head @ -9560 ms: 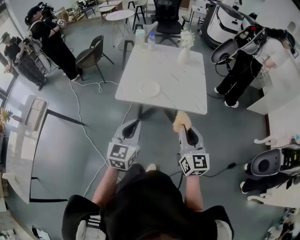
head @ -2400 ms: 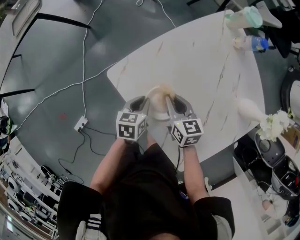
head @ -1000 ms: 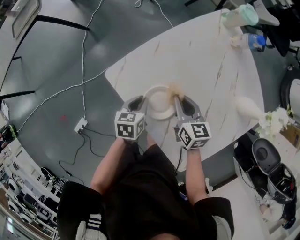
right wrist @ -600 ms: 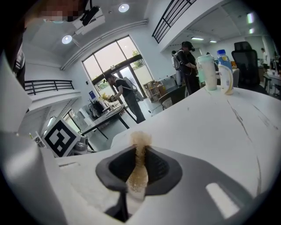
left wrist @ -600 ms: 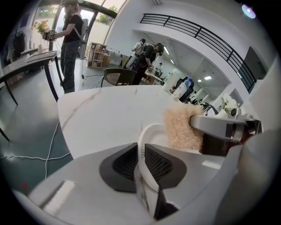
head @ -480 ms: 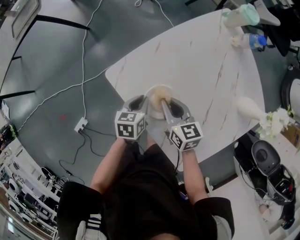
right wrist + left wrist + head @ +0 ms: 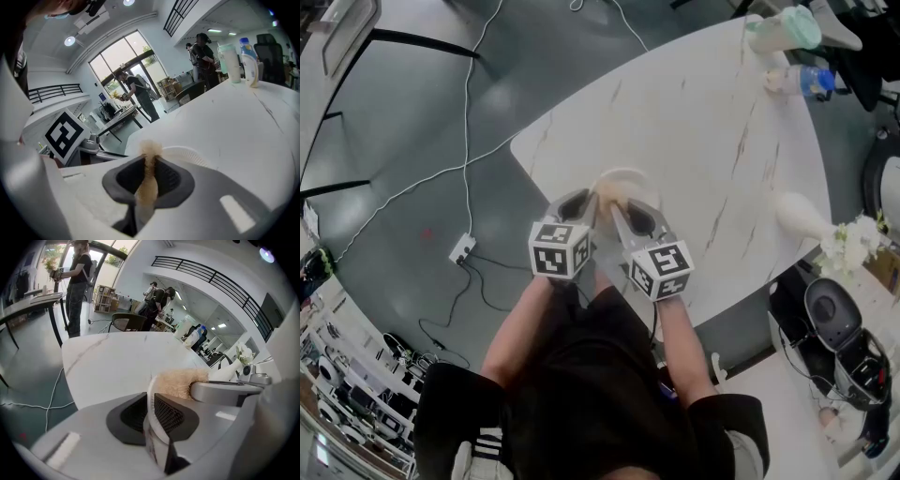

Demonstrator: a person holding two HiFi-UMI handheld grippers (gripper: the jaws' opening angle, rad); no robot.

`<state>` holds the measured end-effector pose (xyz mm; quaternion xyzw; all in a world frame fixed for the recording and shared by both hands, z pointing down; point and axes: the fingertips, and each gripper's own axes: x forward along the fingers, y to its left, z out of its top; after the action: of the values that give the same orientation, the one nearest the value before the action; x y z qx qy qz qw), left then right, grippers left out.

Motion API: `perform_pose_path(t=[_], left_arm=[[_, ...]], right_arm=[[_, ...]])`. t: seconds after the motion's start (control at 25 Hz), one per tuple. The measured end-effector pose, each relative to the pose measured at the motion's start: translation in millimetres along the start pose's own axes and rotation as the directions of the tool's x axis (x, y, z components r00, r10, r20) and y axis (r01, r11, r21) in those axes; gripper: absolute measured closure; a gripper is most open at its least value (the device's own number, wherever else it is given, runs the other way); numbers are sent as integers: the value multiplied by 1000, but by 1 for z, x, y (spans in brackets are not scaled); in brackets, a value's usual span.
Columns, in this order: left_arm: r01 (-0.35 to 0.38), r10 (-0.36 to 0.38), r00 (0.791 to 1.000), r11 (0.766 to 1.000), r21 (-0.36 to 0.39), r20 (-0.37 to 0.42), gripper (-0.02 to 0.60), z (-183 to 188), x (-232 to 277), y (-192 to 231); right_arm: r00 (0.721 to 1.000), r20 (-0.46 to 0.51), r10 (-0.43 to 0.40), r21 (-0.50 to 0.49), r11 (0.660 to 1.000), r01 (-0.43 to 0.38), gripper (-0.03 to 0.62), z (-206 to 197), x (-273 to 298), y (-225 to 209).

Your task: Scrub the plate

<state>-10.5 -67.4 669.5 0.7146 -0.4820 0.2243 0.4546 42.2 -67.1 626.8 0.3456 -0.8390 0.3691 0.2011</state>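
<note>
Currently on record, item one: plate [image 7: 630,182], white and round, on the near corner of the white marble table [image 7: 694,112], directly in front of the person.

Item two: left gripper [image 7: 150,401]. Its jaws are clamped on the plate's near-left rim, which runs edge-on between the ribbed pads. Its placement is unchanged from a second ago.

Item three: right gripper [image 7: 149,174]. Its jaws are pinched on a tan fibrous sponge [image 7: 150,151].

Change noted: a second ago the sponge sat at the plate's right rim, and half a second ago near its middle. It now lies on the plate's left part, just beside the left gripper's tips. The right gripper's marker cube has shifted left with it, closer to the left one.

Per view:
- Head view alone shows both grippers side by side over the plate and the person's forearms. It also shows a white vase [image 7: 799,217] with flowers at the table's right edge, and a cable [image 7: 469,141] on the grey floor.
- Left gripper view alone shows the rim held between the pads, the sponge's tuft just past them, and the right gripper's grey body behind.
- Right gripper view alone shows the sponge squeezed thin between the pads and the plate's fluted rim beyond. Further off are a lidded cup [image 7: 228,63] and a water bottle [image 7: 248,57], both upright, and people near tall windows.
</note>
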Motion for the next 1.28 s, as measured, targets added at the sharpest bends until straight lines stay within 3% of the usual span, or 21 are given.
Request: perform_pose_path(t=[1.28], left_arm=[[-8, 8, 1000, 1000, -8, 14, 526, -2, 1, -3]], right_arm=[[987, 19, -159, 25, 987, 159, 545, -4, -42, -65]])
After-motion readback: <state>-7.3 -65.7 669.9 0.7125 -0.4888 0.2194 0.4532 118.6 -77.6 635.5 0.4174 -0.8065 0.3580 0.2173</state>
